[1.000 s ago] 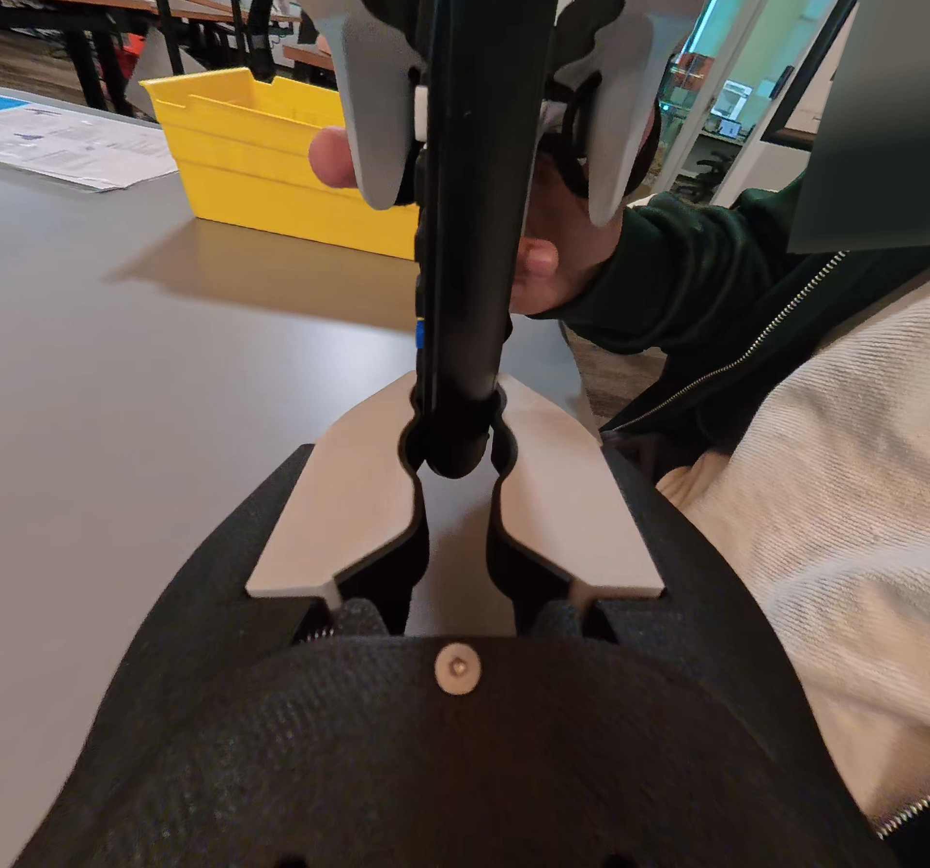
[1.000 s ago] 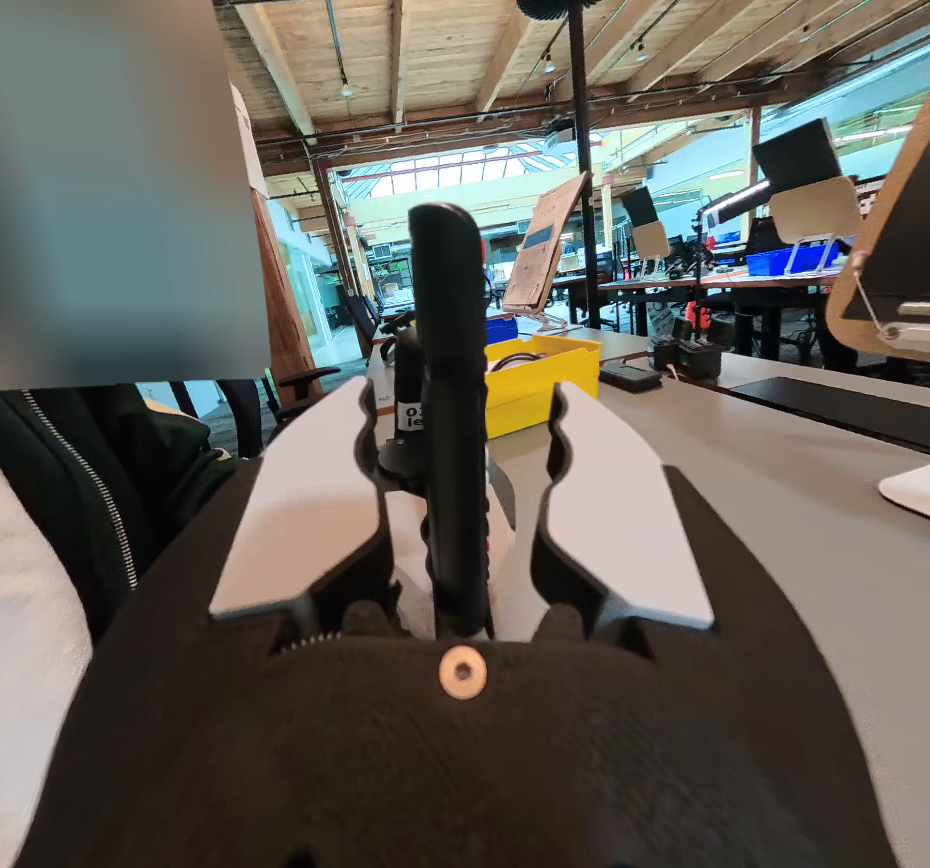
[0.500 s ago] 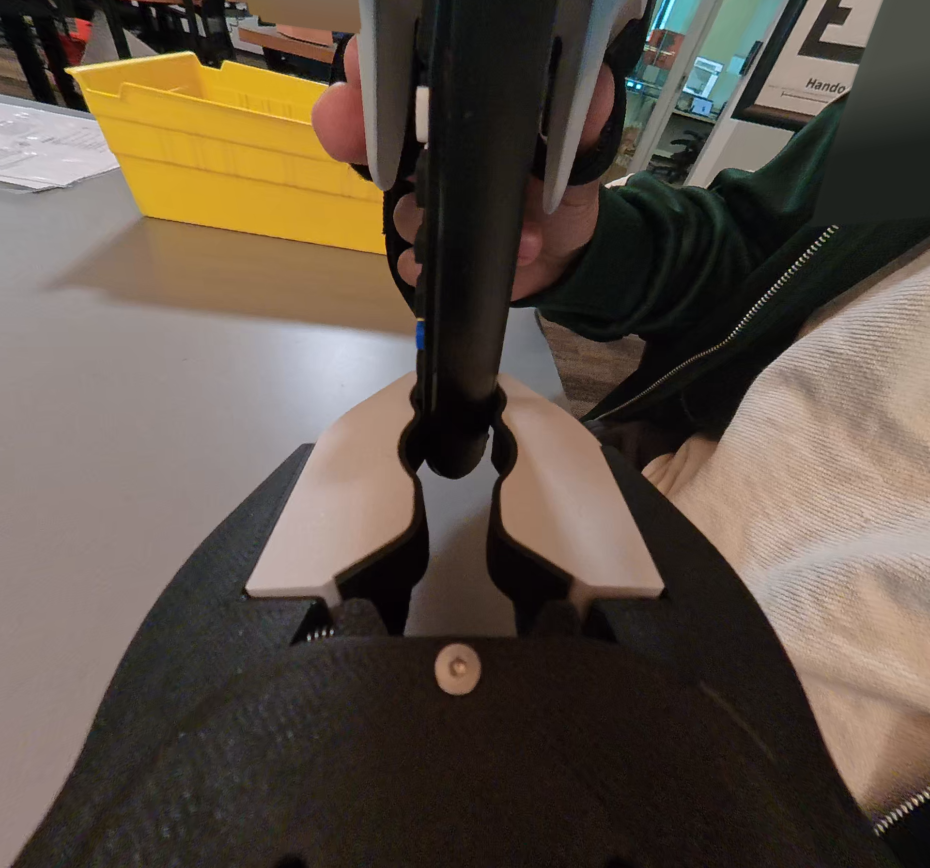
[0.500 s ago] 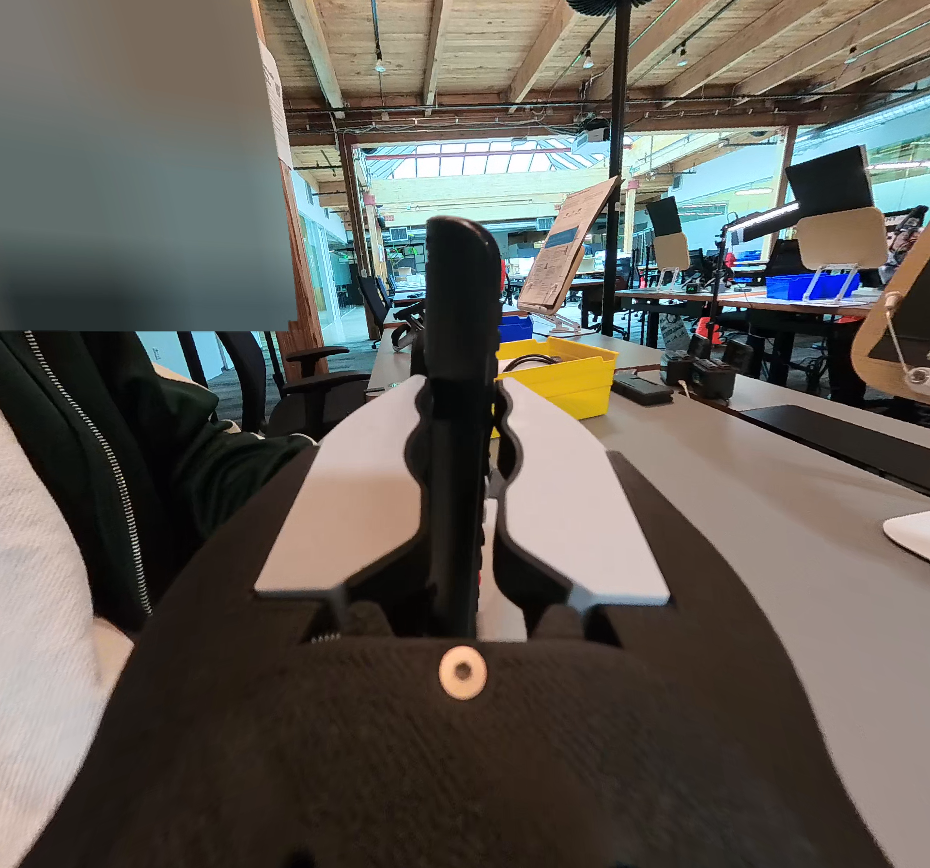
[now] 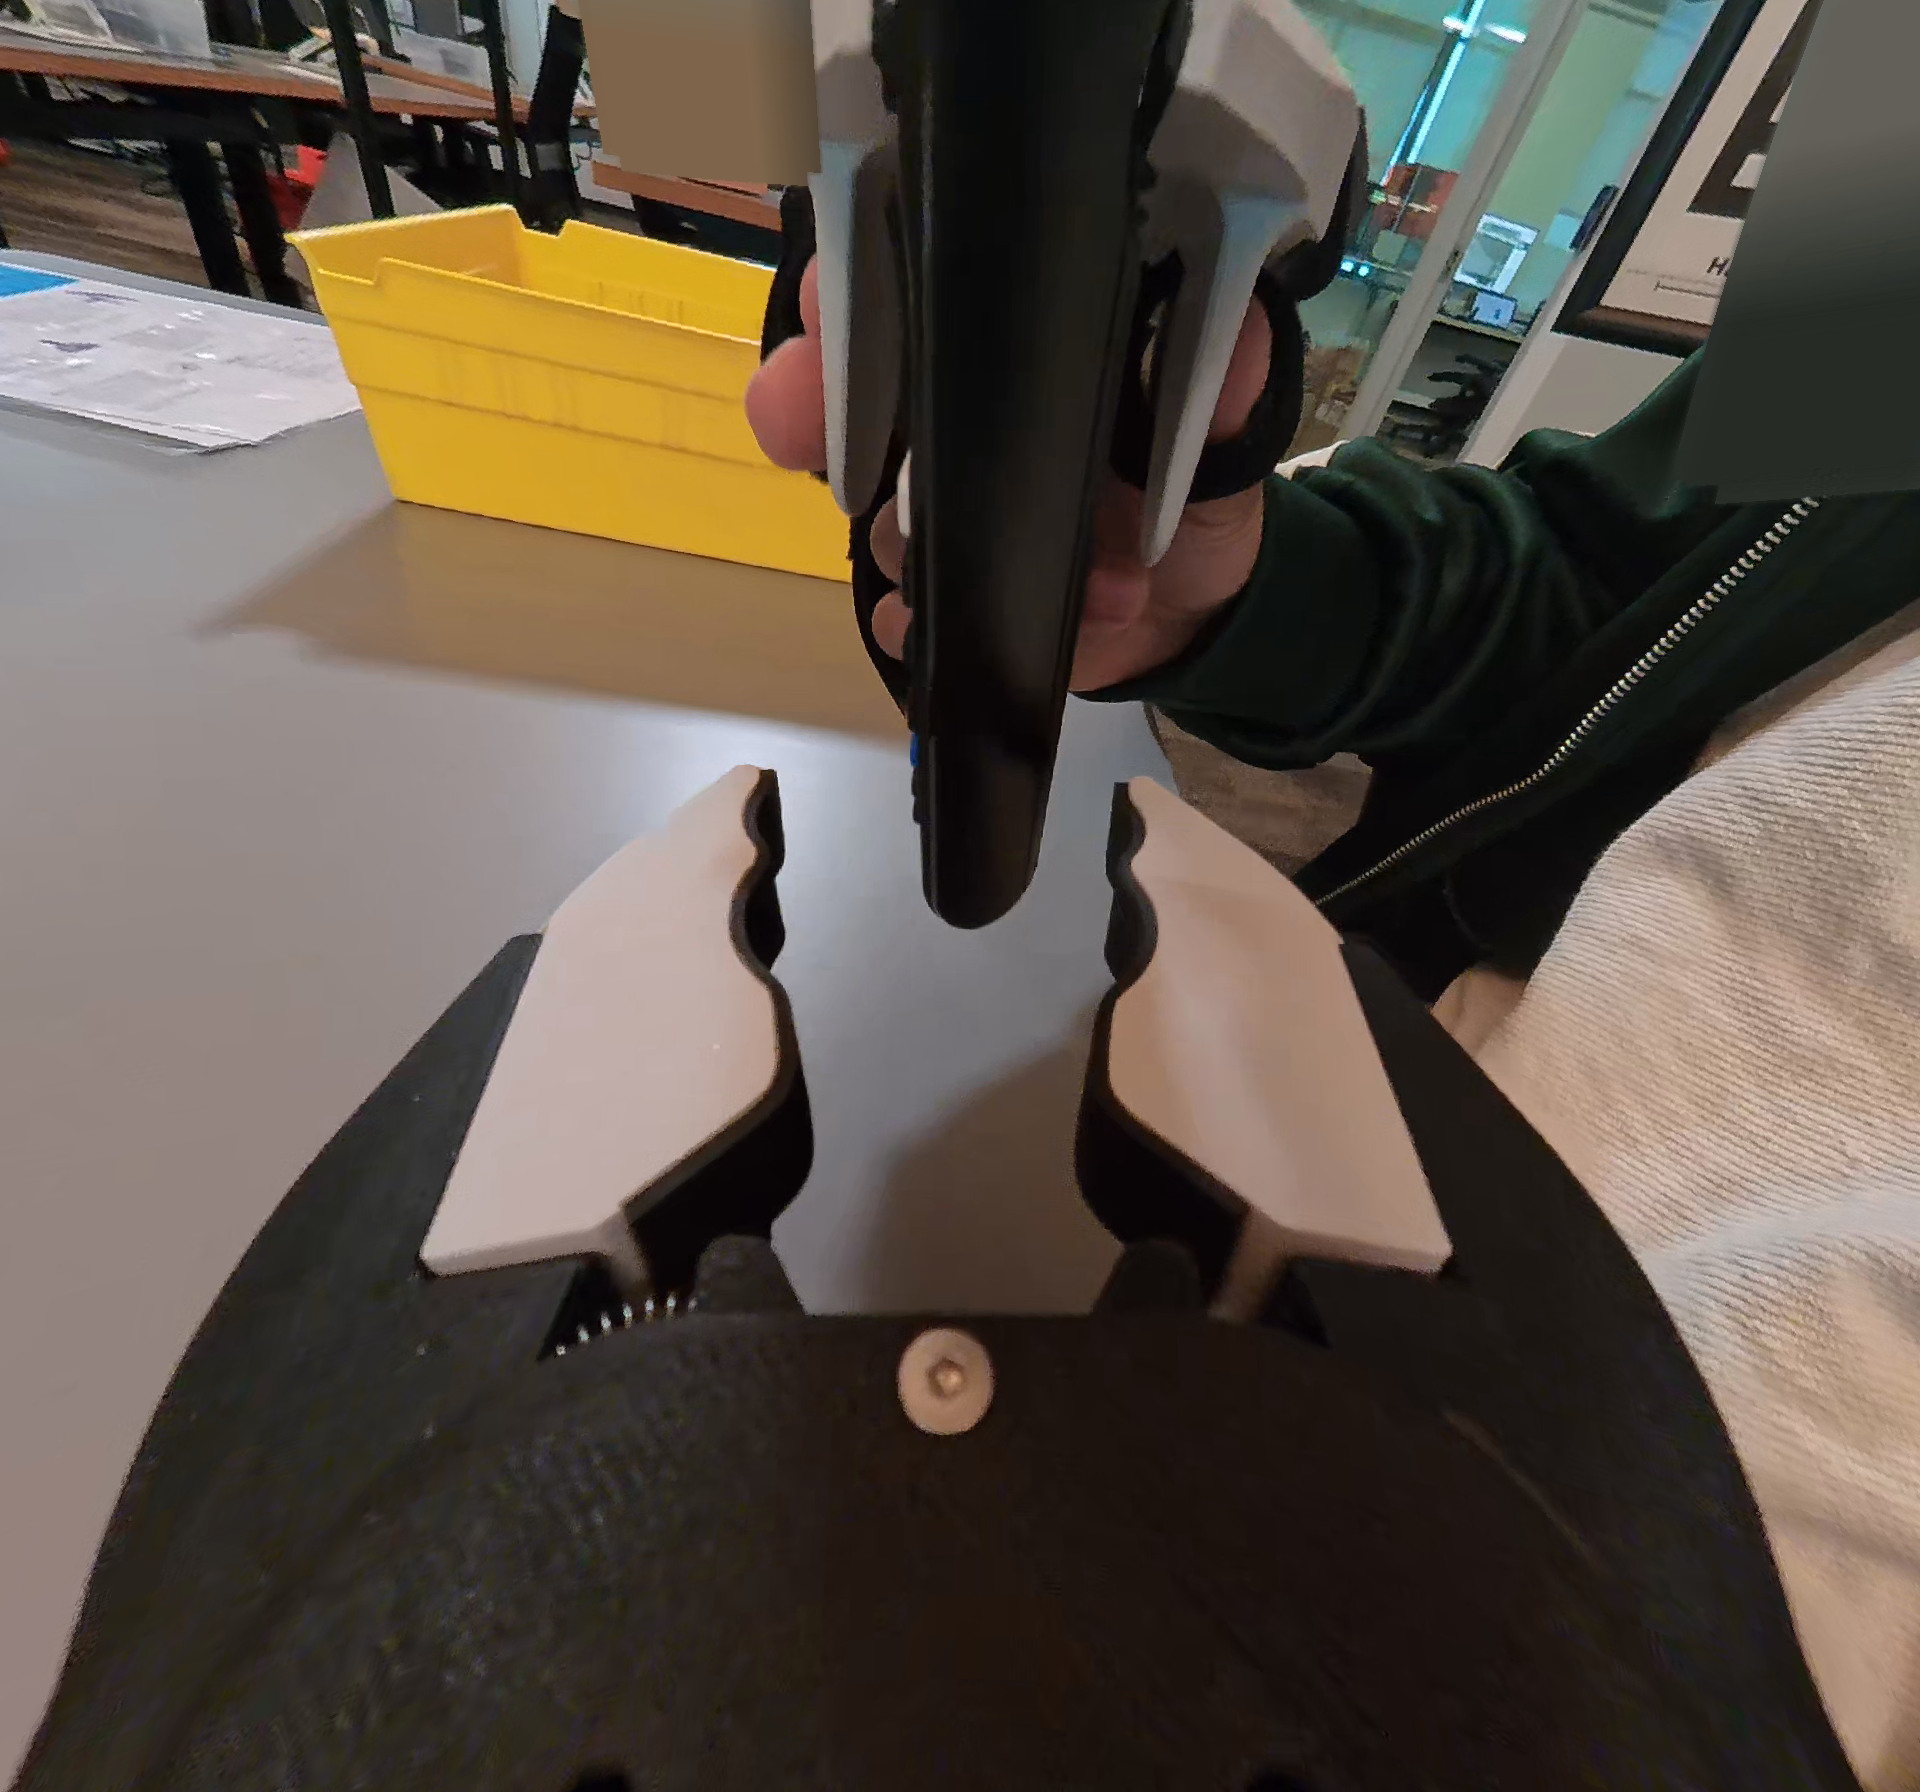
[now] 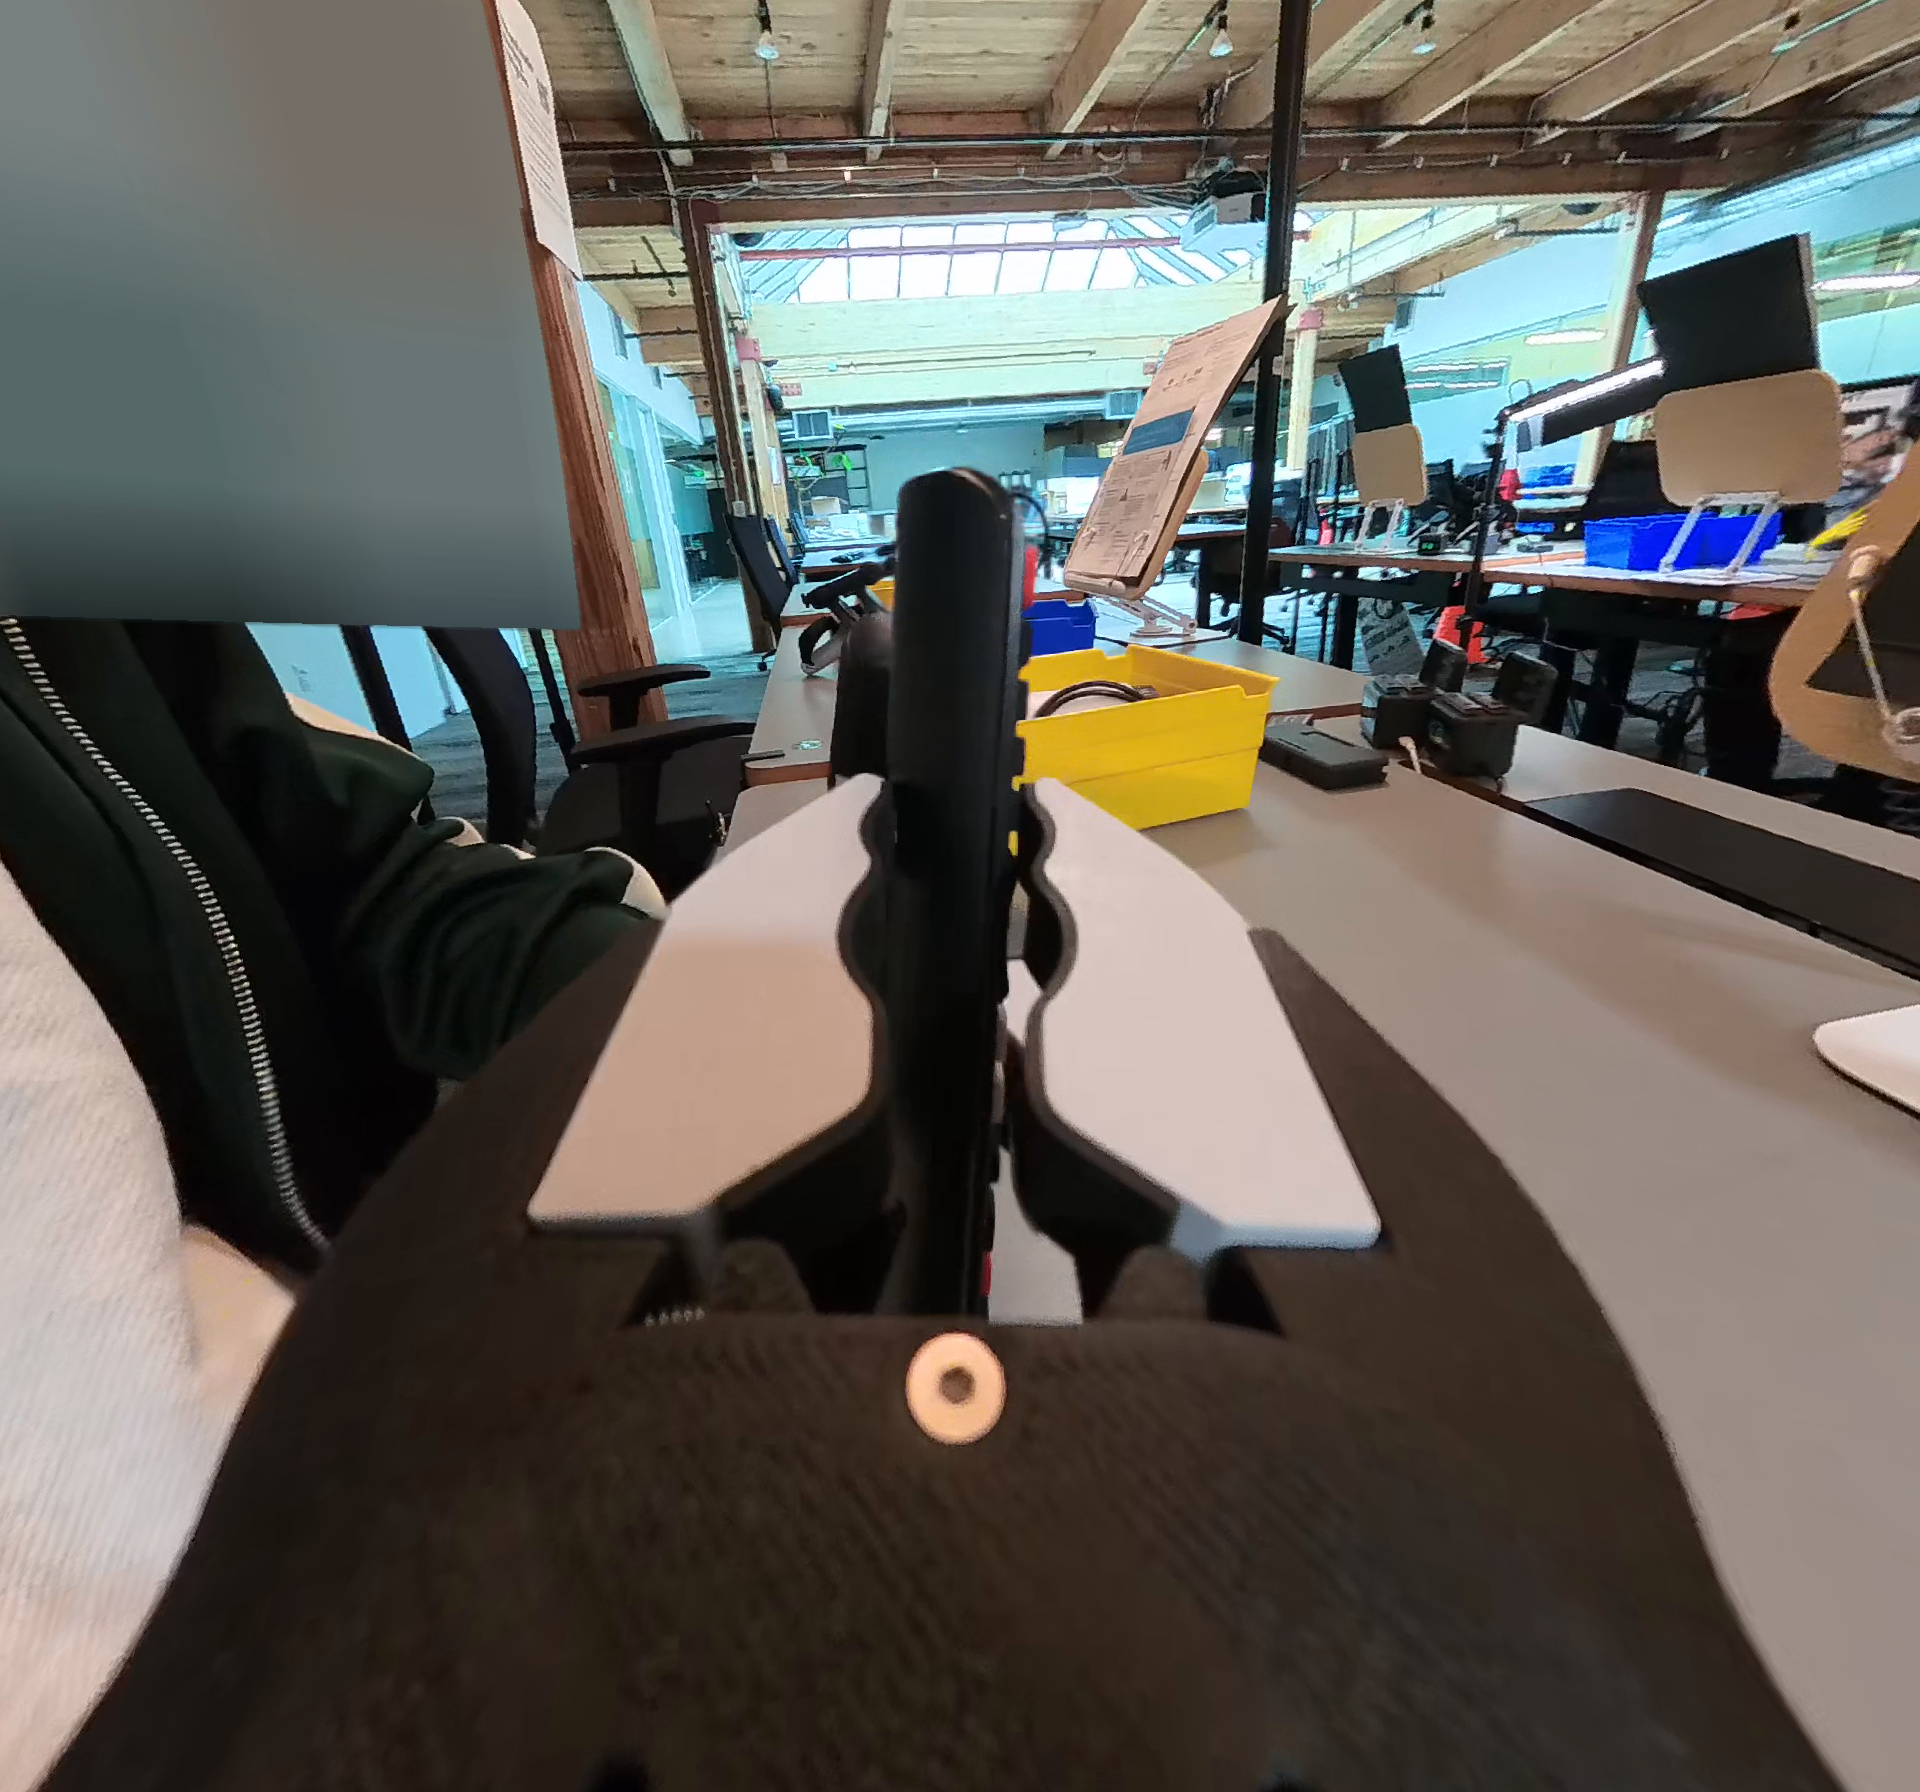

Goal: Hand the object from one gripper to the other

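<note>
Left wrist view: left gripper (image 5: 943,895) spread wide, the black remote (image 5: 997,392) hanging between its tips, touching neither.

Nearest, the remote's lower end sits in the gap over the grey table (image 5: 312,755); higher up the right gripper (image 5: 1013,516) pinches it, a hand (image 5: 1143,589) in a green sleeve behind. Beyond stand a yellow bin (image 5: 582,392) and printed sheets (image 5: 156,360), their writing too small to read. The right wrist view alone shows the remote (image 6: 951,807) upright, clamped between the right gripper's (image 6: 954,838) white fingers (image 6: 1174,994), with a second yellow bin (image 6: 1153,745) holding cables, a dark mat (image 6: 1745,859), blue bins (image 6: 1662,537) and a tilted brown board (image 6: 1174,464) farther off.
</note>
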Tool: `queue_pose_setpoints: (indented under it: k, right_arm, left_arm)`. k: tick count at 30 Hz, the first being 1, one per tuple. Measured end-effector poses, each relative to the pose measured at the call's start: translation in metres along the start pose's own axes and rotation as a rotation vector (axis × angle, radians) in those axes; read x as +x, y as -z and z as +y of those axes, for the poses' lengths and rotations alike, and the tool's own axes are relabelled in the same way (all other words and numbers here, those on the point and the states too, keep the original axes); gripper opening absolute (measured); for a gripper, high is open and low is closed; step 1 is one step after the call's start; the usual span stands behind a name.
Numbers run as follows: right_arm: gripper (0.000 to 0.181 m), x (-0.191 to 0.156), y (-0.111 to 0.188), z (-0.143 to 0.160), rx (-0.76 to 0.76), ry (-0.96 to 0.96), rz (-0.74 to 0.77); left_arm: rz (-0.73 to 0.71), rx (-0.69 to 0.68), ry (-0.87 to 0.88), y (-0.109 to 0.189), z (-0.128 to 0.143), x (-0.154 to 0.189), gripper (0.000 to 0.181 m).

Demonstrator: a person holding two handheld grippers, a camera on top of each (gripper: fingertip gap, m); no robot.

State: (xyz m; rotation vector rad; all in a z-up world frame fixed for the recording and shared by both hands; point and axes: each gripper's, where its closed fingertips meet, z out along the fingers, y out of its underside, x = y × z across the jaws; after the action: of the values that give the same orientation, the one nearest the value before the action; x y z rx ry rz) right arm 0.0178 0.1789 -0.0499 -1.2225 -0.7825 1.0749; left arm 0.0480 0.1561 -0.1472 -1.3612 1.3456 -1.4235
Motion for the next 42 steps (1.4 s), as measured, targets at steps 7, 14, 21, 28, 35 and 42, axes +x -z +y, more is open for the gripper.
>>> queue_pose_setpoints:
  k: [7,14,21,28,35,42]
  right_arm:
    - [0.022,0.001,0.000,0.006,0.004,-0.056,-0.016]
    - [0.022,-0.005,-0.006,0.019,0.003,-0.104,-0.054]
    - [0.022,-0.016,-0.015,0.030,-0.009,-0.125,-0.101]
    - [0.023,-0.021,-0.019,0.035,-0.007,-0.145,-0.124]
    - [0.105,0.014,-0.013,0.029,0.092,-0.180,0.058]
    - [0.107,0.011,-0.018,0.050,-0.039,-0.077,0.059]
  left_arm:
    - [0.065,0.187,0.053,0.019,-0.034,0.006,0.065]
    - [0.105,0.416,0.144,0.049,-0.087,0.012,0.049]
    - [0.046,0.429,0.060,0.051,-0.099,0.021,0.035]
    - [0.041,0.413,0.064,0.052,-0.098,0.020,0.024]
    - [-0.055,0.290,-0.037,0.053,-0.096,0.015,0.024]
    - [-0.074,0.292,-0.054,0.066,-0.110,0.015,0.024]
